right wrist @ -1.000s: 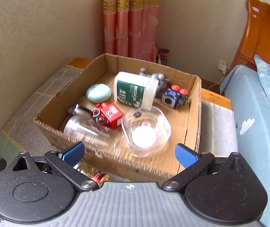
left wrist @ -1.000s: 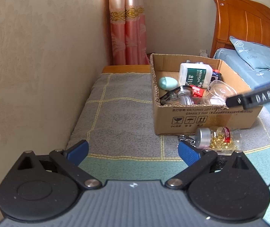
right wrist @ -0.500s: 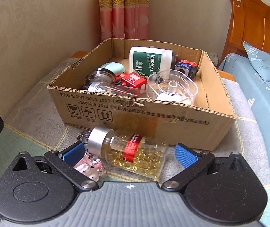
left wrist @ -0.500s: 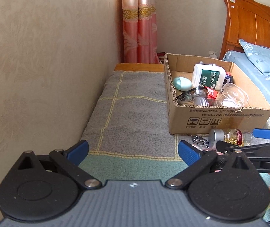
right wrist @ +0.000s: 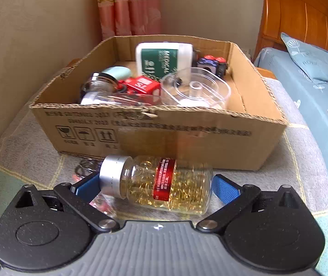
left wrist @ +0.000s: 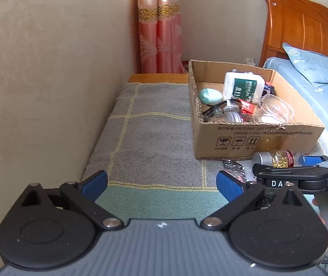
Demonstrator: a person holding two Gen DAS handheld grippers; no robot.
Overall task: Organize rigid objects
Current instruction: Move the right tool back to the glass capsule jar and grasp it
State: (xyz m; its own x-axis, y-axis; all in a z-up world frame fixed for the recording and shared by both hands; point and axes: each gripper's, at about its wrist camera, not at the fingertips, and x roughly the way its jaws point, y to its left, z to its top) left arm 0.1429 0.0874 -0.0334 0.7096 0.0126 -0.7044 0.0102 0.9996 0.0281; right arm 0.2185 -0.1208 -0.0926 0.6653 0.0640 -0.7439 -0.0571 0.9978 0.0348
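A clear bottle of golden capsules [right wrist: 161,182] with a silver cap and red label lies on its side on the cloth, in front of the cardboard box [right wrist: 187,138]. My right gripper [right wrist: 156,187] is open, its blue pads either side of the bottle, cap at the left pad. The bottle also shows in the left wrist view [left wrist: 278,158]. A key ring with a pink charm [right wrist: 88,172] lies beside the cap. My left gripper [left wrist: 161,182] is open and empty, low over the cloth left of the box [left wrist: 244,138].
The box holds a white medical bottle [right wrist: 164,58], a teal egg shape [left wrist: 210,96], a red toy [right wrist: 142,85], clear containers [right wrist: 196,89] and a dark cube [right wrist: 212,64]. A wall [left wrist: 49,80] runs along the left. A bed [left wrist: 313,80] stands at the right.
My right gripper has come down from over the box to the bottle, which now lies between its pads. My left gripper has shifted slightly, staying open.
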